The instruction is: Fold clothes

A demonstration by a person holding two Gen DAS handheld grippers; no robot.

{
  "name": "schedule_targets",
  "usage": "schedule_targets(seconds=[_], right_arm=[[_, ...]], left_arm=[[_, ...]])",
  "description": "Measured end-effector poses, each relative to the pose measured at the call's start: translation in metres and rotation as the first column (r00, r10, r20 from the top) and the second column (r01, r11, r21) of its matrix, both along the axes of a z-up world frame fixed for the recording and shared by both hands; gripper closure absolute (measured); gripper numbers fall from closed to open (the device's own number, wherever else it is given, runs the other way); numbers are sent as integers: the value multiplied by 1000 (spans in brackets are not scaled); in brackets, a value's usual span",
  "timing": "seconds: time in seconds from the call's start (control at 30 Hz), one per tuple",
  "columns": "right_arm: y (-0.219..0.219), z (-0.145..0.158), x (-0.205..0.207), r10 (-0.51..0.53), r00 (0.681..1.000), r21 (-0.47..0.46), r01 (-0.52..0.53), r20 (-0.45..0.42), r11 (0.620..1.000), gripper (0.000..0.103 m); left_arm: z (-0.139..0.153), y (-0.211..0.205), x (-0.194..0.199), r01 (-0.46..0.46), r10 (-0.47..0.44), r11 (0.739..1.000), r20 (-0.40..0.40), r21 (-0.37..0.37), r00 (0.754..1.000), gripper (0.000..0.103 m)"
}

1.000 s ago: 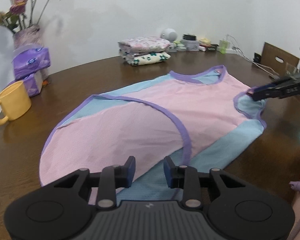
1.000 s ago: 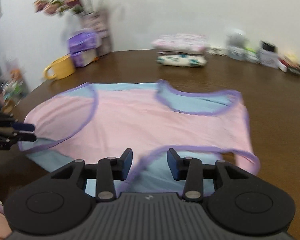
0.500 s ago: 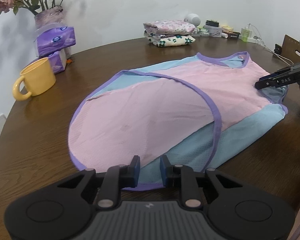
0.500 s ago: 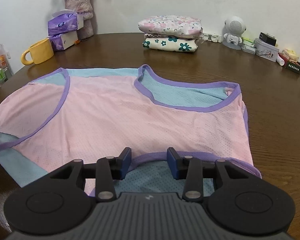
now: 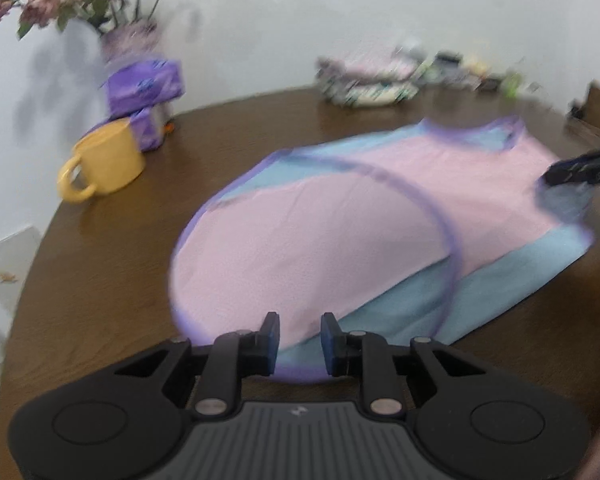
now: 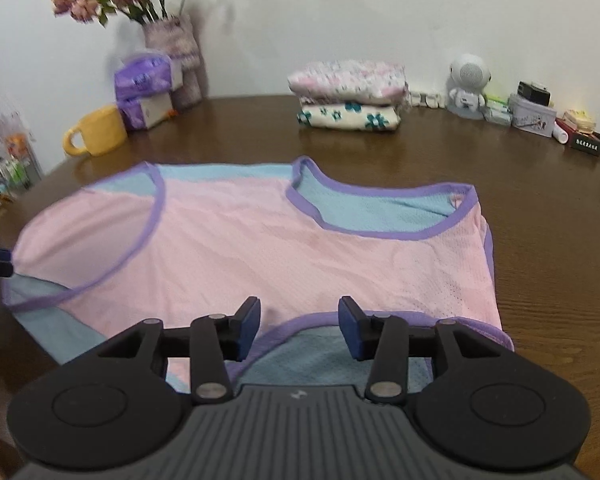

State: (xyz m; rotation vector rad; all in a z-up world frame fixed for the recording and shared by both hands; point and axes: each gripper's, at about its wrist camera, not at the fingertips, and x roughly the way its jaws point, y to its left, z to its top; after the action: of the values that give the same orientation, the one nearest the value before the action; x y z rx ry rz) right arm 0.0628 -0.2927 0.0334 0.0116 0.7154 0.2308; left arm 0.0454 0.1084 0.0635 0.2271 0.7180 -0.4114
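Pink mesh fabric with purple trim and blue panels, a sleeveless top [image 6: 260, 248], was seen spread flat across the dark wooden counter [image 6: 540, 240], filling the middle of both views. In the right wrist view, the right gripper [image 6: 299, 326] was found at the bottom centre, just over the purple-edged armhole nearest the camera; its jaws were opening, with a wide gap between the blue pads and no cloth pressed by them. In the left wrist view, which was blurred, the left gripper [image 5: 299, 338] was placed at the bottom centre over the rounded hem of the top; its pads were set a narrow gap apart, with the hem seen through the gap, and whether cloth was pinched could not be told. The right gripper's tips were also visible at the right edge of that view, touching or just above the far armhole.

A yellow mug [image 6: 96, 132] was stood at the left of the counter, beside purple tissue packs [image 6: 144, 80] and a vase of flowers [image 6: 172, 40]. Folded floral clothes [image 6: 348, 96] were stacked at the back centre, and a small white robot figure [image 6: 468, 82] was placed to their right.
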Motion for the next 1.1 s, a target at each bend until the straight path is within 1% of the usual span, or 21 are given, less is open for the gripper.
schedule_targets(seconds=[0.03, 0.1, 0.17, 0.23, 0.27, 0.3, 0.33, 0.4, 0.57, 0.73, 0.77, 0.83, 0.87, 0.9, 0.93, 0.97, 1.0, 1.03, 1.07, 1.1], right_arm=[[1, 1, -2, 3, 1000, 8, -3, 0, 1000, 59], [4, 1, -7, 21, 1000, 18, -21, -8, 1000, 59], [9, -3, -10, 32, 999, -2, -32, -16, 999, 59], [9, -8, -10, 19, 999, -15, -20, -29, 1000, 59], [8, -11, -10, 8, 999, -19, -9, -37, 1000, 59], [5, -13, -11, -3, 999, -20, 2, -43, 1000, 59], [3, -15, -12, -14, 999, -20, 13, -48, 1000, 59], [-2, -18, -14, -29, 998, -21, 28, -52, 999, 59], [-7, -22, -18, -57, 998, -46, 55, -42, 997, 59], [-8, -23, -22, -56, 998, -51, 55, -28, 997, 56], [-9, -21, -23, -51, 998, -36, 50, -28, 998, 55], [-12, -18, -27, -42, 999, -2, 42, -28, 999, 55], [-12, -14, -31, -43, 999, 10, 43, -13, 999, 52], [-13, -10, -35, -44, 999, 21, 44, 3, 999, 44], [-12, -5, -41, -45, 999, 27, 45, 20, 999, 38], [-12, 0, -48, -46, 998, 32, 45, 38, 998, 23], [-12, 3, -53, -49, 998, 32, 48, 47, 998, 15], [-12, 6, -59, -53, 997, 30, 51, 55, 998, 12], [-12, 10, -64, -56, 996, 29, 54, 63, 998, 4], [-11, 13, -69, -59, 996, 27, 57, 71, 998, 0]], left_arm=[[3, -9, -2, 41, -41, 999, 10, -11, 999, 82], [3, -29, -2, 119, -119, 993, 17, -6, 993, 82], [-2, -46, 1, 184, -184, 983, -7, -7, 983, 81], [-10, -57, 5, 217, -217, 976, -43, -5, 975, 83], [-14, -61, 6, 227, -227, 974, -62, 0, 972, 88], [-19, -64, 7, 228, -226, 974, -83, 10, 971, 95], [-23, -63, 7, 226, -224, 974, -94, 11, 970, 95], [-22, -58, 5, 225, -222, 974, -105, 14, 969, 100], [-23, -44, -2, 185, -181, 982, -111, 31, 977, 100], [-22, -39, -6, 152, -151, 988, -100, 10, 984, 99], [-21, -39, -6, 143, -141, 990, -92, 9, 986, 94], [-15, -38, -8, 109, -110, 994, -52, -19, 993, 88], [-11, -36, -11, 91, -92, 995, -24, -41, 995, 76], [-6, -34, -14, 74, -74, 995, 5, -65, 997, 61], [-2, -33, -19, 56, -54, 995, 36, -83, 998, 53], [1, -32, -23, 39, -32, 994, 66, -101, 997, 38], [4, -32, -28, 25, -15, 993, 89, -116, 996, 22], [6, -33, -34, 14, 0, 992, 109, -128, 994, 17], [6, -36, -39, 12, 6, 991, 125, -136, 992, 12], [6, -40, -43, 15, 4, 991, 136, -137, 991, 11]])
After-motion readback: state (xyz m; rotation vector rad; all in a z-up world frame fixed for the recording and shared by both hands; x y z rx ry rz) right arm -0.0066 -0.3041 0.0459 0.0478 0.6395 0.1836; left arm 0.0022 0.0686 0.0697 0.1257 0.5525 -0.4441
